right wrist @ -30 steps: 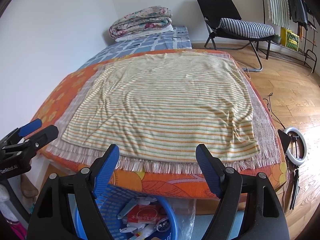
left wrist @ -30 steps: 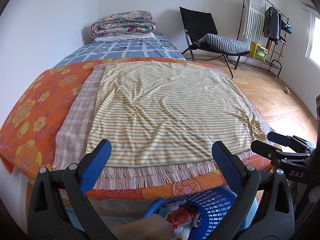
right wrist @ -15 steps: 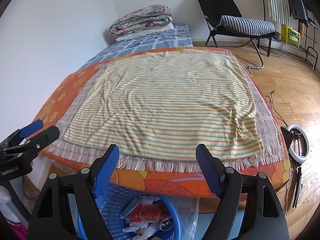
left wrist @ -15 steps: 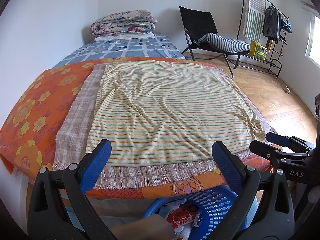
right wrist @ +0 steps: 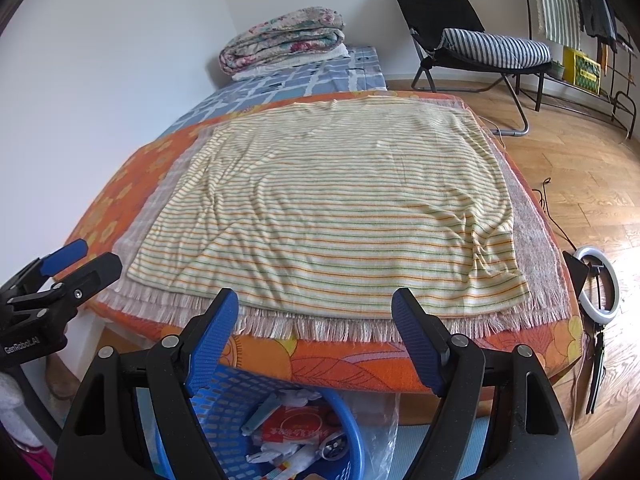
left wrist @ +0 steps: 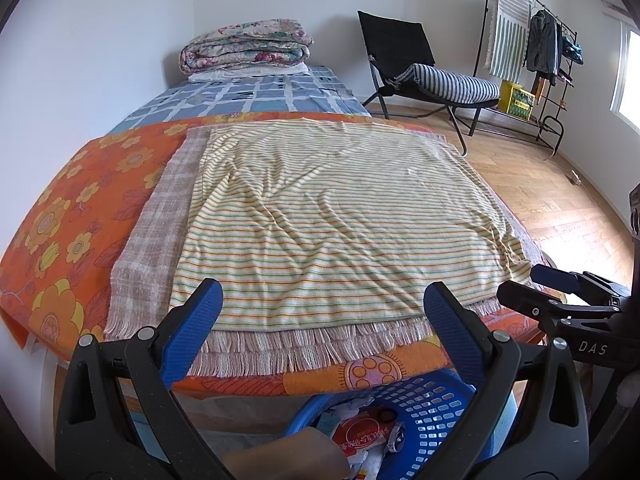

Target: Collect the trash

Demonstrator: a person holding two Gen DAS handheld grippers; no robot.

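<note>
A blue plastic basket [left wrist: 436, 404] [right wrist: 224, 400] stands on the floor at the foot of the bed. It holds trash [right wrist: 292, 436]: a red-and-white wrapper [left wrist: 360, 430], white scraps and small metal bits. My left gripper [left wrist: 320, 320] is open and empty above the basket. My right gripper [right wrist: 314, 328] is open and empty beside it. Each gripper shows at the edge of the other's view, the right one [left wrist: 556, 292] and the left one [right wrist: 60, 268]. No trash shows on the striped blanket [left wrist: 336, 220] [right wrist: 332, 216].
The bed has an orange flowered cover [left wrist: 76, 216], a folded quilt [left wrist: 244, 46] at its far end. A black chair [left wrist: 420, 64] and a clothes rack [left wrist: 536, 48] stand on the wooden floor. A ring light [right wrist: 600, 280] lies right of the bed. Clear plastic [right wrist: 376, 412] lies beside the basket.
Both grippers have drifted slightly; the view of the bed and basket shifted a little. Both stay open and empty.
</note>
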